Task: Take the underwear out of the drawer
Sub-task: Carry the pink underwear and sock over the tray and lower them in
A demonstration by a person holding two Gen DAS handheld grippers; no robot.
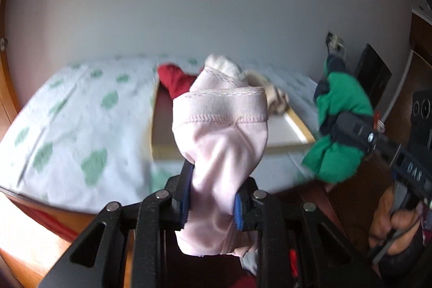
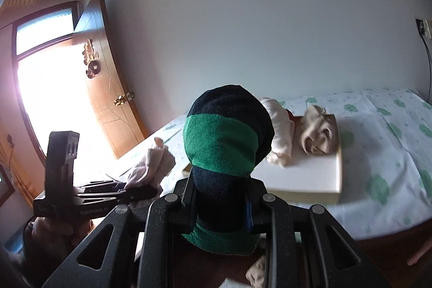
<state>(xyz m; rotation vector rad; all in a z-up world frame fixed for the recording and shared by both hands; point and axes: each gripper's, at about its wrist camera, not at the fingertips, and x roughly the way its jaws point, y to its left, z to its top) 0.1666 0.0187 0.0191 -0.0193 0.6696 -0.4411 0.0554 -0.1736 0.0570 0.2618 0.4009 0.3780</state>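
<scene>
My left gripper (image 1: 213,196) is shut on a pale pink pair of underwear (image 1: 221,131), which bulges up above the blue pads with its waistband on top. That gripper (image 2: 140,188) and the pink underwear (image 2: 151,163) also show at the left of the right wrist view. My right gripper (image 2: 220,204) is shut on a rolled green and dark navy garment (image 2: 224,145). The same green garment (image 1: 337,120) and right gripper (image 1: 348,126) appear at the right of the left wrist view. Both are held above the near edge of a bed.
A bed with a white sheet (image 1: 81,109) printed with green shapes lies ahead. On it rests a flat white board (image 2: 305,174) carrying beige clothes (image 2: 316,131), a cream piece (image 2: 280,131) and a red garment (image 1: 175,80). A wooden door (image 2: 105,77) stands open at the left.
</scene>
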